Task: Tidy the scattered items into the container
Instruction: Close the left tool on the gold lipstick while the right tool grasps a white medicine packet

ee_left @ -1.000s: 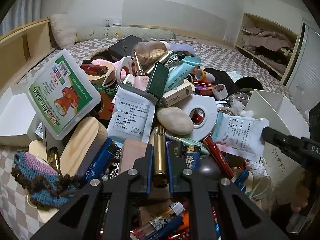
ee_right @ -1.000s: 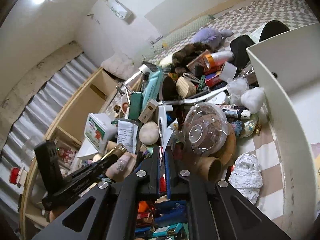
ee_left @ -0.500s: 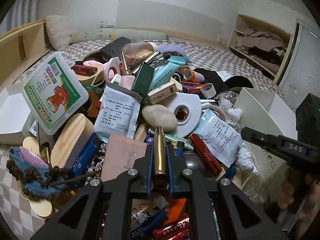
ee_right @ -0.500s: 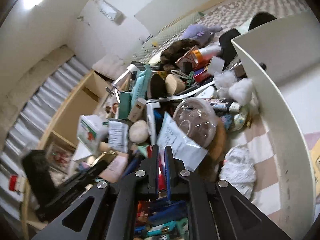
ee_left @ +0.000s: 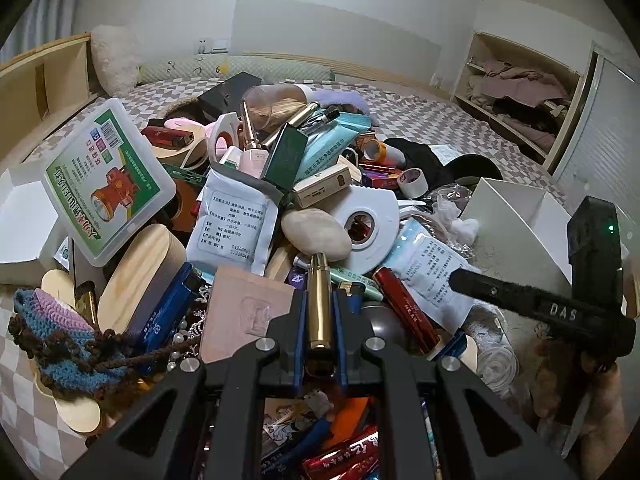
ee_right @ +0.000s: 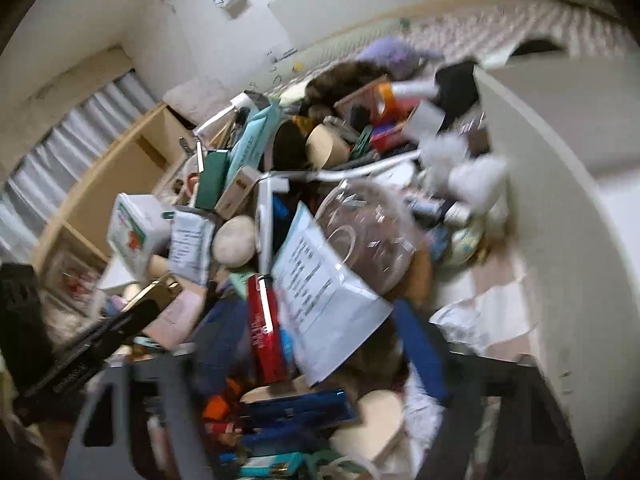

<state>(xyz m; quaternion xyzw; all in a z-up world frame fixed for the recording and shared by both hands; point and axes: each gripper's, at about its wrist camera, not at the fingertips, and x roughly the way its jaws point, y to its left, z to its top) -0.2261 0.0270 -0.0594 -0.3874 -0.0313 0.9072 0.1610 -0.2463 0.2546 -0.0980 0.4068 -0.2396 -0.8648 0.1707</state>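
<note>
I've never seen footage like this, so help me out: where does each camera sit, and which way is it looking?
Left wrist: on the left gripper, looking down its fingers at the pile, clamping a gold tube; right gripper visible.
Right wrist: on the right gripper, jaws opening, blurred, above the pile beside the white container.
Shared: red lighter, beige stone.

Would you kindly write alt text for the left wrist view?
The left gripper is shut on a gold tube above a heap of clutter on a checked bedspread. The white container stands to the right, with the right gripper in front of it.
</note>
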